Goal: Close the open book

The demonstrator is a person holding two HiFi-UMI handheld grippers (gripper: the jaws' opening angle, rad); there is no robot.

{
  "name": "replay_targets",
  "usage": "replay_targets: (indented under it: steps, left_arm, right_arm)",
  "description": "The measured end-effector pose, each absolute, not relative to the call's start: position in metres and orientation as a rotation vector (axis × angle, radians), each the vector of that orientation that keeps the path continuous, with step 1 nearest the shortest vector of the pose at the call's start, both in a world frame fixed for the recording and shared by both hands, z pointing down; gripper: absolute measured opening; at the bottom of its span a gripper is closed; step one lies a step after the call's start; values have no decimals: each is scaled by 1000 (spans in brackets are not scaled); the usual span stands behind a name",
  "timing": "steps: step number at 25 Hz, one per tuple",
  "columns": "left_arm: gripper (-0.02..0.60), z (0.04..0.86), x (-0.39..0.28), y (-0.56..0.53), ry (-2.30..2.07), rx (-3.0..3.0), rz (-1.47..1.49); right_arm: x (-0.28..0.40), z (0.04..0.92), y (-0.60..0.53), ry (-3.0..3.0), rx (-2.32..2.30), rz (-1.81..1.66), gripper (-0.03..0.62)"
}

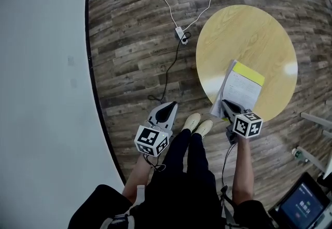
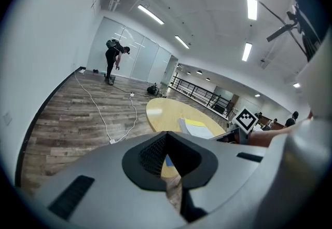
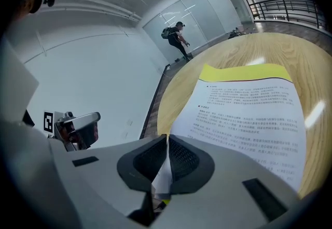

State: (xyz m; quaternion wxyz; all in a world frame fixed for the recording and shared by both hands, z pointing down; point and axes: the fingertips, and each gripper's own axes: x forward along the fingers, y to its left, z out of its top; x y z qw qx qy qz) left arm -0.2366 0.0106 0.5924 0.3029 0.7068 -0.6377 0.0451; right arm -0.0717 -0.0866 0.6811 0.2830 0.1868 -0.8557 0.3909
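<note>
**Book page gripped at the desk's near edge**

The book is laid open on the round desk, at the desk's edge nearest the person. A yellow strip is seen beyond the printed page. That page's near edge is clamped between the 2 closed jaws of the right gripper. The left gripper is held beside the desk, over the wooden floor, its jaws pressed together on nothing.

one round table, one open book, two grippers (left gripper, right gripper), one power strip, two pale shoes, one screen, one person bent over by the glass wall.
</note>
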Motion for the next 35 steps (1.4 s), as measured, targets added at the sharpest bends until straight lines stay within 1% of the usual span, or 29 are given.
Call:
replay_targets:
  steps: [11, 13, 15, 18, 20, 23, 25, 35]
  left_arm:
    - [-2, 591, -237, 8, -1693, 1876, 114]
    - [-2, 588, -237, 8, -1697, 1880, 115]
    - [-2, 586, -237, 7, -1701, 1882, 118]
    - [-2, 586, -237, 8, -1707, 1882, 124]
    - [-2, 586, -237, 8, -1709, 1883, 125]
    - [-2, 584, -237, 9, -1713, 1882, 126]
    - [-2, 582, -238, 10, -1716, 1883, 125]
    - [-2, 568, -225, 5, -1713, 1921, 128]
  right_arm:
    - [-72, 683, -84, -2287, 497, 1042, 17]
    - [-75, 683, -84, -2294, 486, 1044, 26]
    - [-80, 683, -82, -2293, 463, 1053, 51]
    - [-86, 684, -82, -2291, 454, 1062, 118]
    - [-87, 684, -83, -2295, 466, 1082, 212]
    - [-84, 682, -83, -2295, 476, 1094, 218]
    - [-81, 681, -81, -2290, 471, 1103, 235]
    - [-66, 659, -84, -2330, 502, 1103, 235]
